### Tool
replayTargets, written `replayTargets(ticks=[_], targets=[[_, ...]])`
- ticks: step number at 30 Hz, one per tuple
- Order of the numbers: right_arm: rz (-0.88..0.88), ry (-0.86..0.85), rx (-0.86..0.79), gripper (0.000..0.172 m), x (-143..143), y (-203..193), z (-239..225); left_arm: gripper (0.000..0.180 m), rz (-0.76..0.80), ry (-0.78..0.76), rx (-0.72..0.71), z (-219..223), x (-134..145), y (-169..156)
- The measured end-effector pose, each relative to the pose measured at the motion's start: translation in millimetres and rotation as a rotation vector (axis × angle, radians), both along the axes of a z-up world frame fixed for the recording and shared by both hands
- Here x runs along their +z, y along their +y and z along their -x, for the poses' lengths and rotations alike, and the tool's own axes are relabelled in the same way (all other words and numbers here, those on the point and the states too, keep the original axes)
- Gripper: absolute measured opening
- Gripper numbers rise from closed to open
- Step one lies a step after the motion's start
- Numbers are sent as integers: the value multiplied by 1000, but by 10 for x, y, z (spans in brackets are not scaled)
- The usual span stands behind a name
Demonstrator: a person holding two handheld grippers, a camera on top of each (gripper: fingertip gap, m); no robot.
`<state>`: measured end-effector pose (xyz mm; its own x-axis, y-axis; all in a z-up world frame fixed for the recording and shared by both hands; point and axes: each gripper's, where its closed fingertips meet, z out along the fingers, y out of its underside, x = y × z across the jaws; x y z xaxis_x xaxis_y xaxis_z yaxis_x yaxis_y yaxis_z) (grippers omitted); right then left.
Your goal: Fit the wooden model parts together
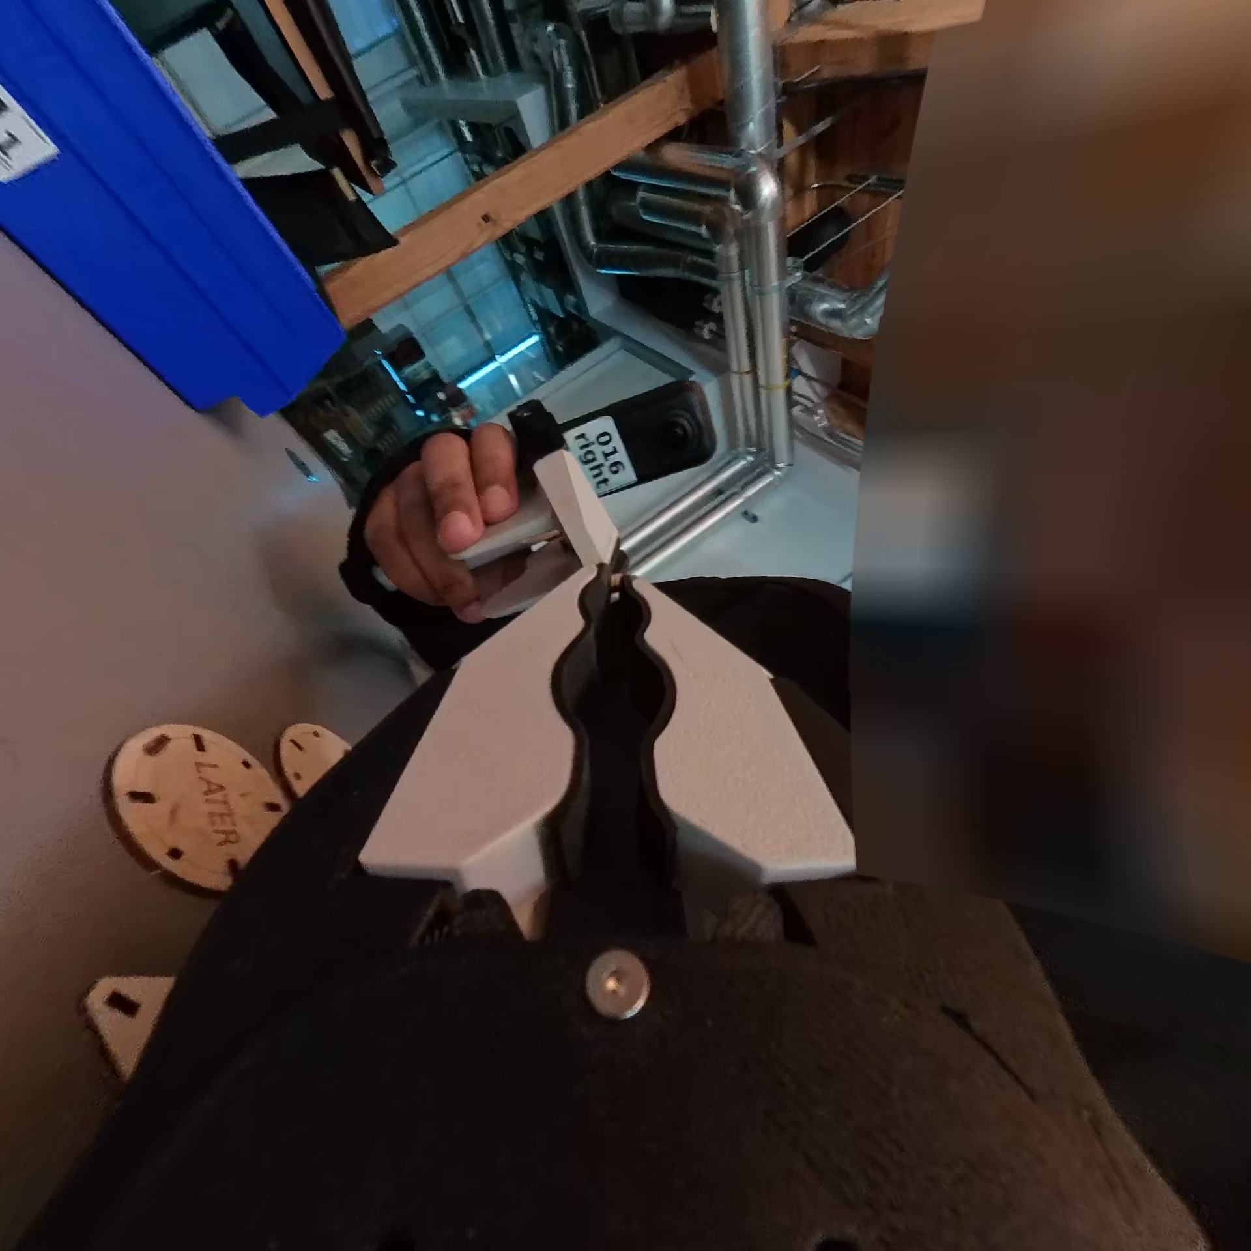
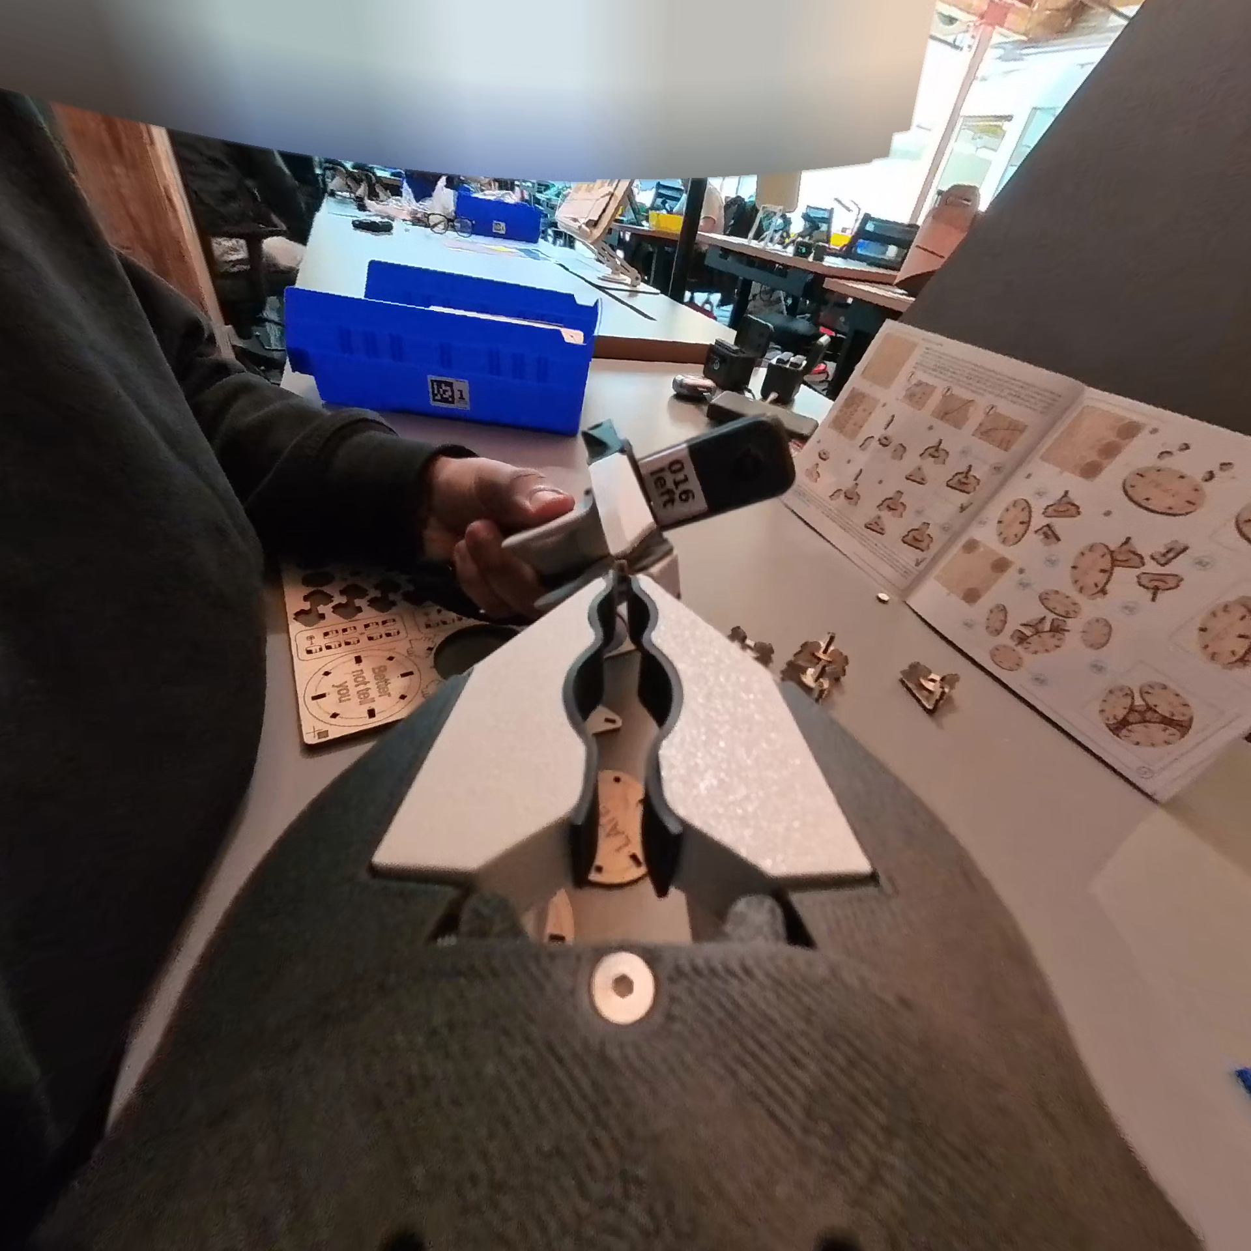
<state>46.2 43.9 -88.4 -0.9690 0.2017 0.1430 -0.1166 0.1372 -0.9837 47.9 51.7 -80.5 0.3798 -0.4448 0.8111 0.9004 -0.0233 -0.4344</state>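
Far left on the grey desk (image 2: 799,562) lies a flat laser-cut plywood sheet (image 2: 352,650) w/ many parts already punched out, close to the person so more can be taken. Behind it, farther off, stands a blue plastic bin (image 2: 433,359).

Centre: the left claw (image 1: 612,585), held in a bare hand (image 2: 487,535), is raised off the desk and clenched at its tips on a tiny pale wooden piece (image 1: 612,587). The right claw (image 2: 617,582) meets it tip to tip from the near side, its tips drawn together too. Whether it also pinches that piece can't be told. Judging by the pose, the piece is kept up in the air btwn both claws so each can reach it.

Below the right claw a round engraved wooden disc (image 2: 612,832) rests on the desk.

To the right sit small brown wooden sub-assemblies (image 2: 816,660), set apart from the loose parts. Far right an open illustrated instruction booklet (image 2: 1015,541) lies propped toward the person, prob. for easy reading.
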Motion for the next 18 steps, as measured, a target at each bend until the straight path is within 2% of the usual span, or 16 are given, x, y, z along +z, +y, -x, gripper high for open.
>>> replayTargets(ticks=[1,5,8,14,18], targets=[[-3,-13,-4,0,-6,0,8,2,17,32,23,10,-13,5],[-13,-70,-24,0,-21,4,40,2,104,250,150,40,-33,9],[-18,-107,-28,0,-35,1,45,3,156,361,193,36,-47,9],[-16,-134,-33,0,-28,-4,42,2,116,324,157,-1,-34,18],[-20,-133,-39,0,-31,-5,34,0,130,354,173,-2,-35,19]])
